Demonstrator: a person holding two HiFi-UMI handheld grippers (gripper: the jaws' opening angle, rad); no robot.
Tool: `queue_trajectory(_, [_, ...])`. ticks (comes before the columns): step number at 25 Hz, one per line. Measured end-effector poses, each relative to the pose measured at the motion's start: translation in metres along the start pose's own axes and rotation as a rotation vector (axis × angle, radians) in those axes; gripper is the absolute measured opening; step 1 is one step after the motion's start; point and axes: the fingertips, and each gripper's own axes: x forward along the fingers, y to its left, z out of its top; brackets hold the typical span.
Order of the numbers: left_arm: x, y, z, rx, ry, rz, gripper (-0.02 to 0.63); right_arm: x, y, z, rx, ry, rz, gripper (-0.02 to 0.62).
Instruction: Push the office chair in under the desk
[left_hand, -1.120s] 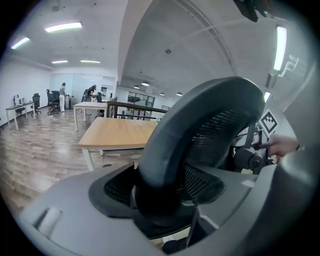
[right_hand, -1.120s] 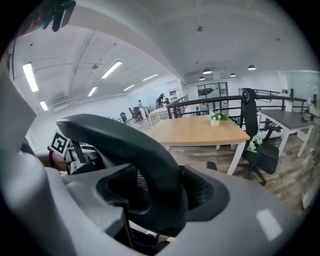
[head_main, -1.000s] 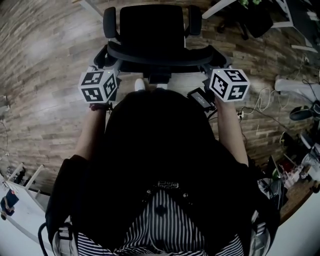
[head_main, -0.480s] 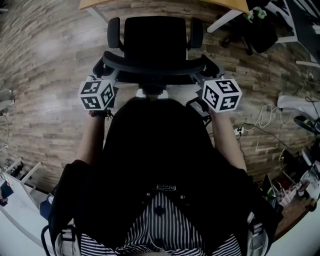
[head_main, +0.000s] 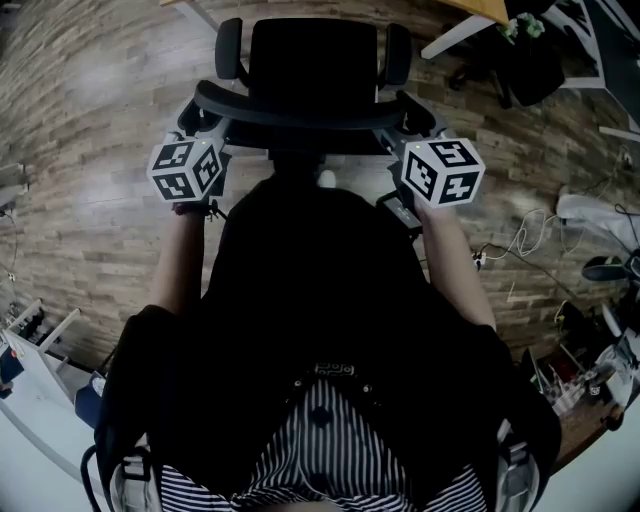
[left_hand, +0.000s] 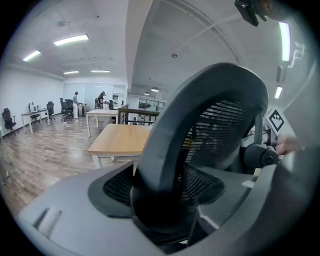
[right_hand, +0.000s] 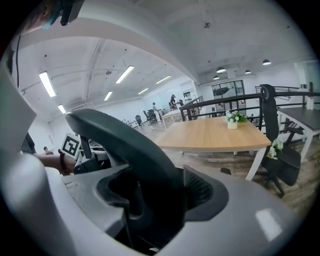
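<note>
My left gripper (head_main: 203, 128) is closed on the office chair (head_main: 312, 60). Its jaws stand partly apart, and the thick dark rim of the backrest (left_hand: 200, 125) fills the space between them. My right gripper (head_main: 413, 128) grips the same rim on the other side, also with its jaws partly apart and set against it. So there is one gripper at each end of the curved top of the backrest. The seat lies just beyond them, with one armrest ahead of each gripper. The wooden desk (right_hand: 215, 134) stands farther ahead, past the chair. From the left gripper it shows to the left of the backrest, and from the right gripper to the right. A small pot with white flowers (right_hand: 232, 120) stands near the right end of the desk. I cannot tell how far the seat is under the desktop.
</note>
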Motion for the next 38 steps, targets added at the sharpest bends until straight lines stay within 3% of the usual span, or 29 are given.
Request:
queue_trajectory(12, [0.095,0.040,0.056,0.000,-0.014,-0.044,0.290,0.077,-0.066,0.070,-0.025,0.046,-0.001,0.285])
queue_trajectory(21, [0.124,0.048,0.087,0.038,-0.054,-0.078,0.290,0.088,-0.082,0.093,-0.014,-0.004,-0.055,0.285])
queue_trajectory(26, [0.180,0.084,0.119,0.048,-0.058,-0.092,0.290,0.139,-0.111,0.128,0.013,-0.009,-0.072,0.285])
queue_trajectory(35, [0.254,0.109,0.161,0.063,-0.071,-0.081,0.290,0.196,-0.165,0.176,0.041,0.001,-0.060,0.287])
queue_trajectory(38, [0.257,0.114,0.169,0.063,-0.081,-0.073,0.290,0.202,-0.167,0.186,0.031,-0.009,-0.057,0.287])
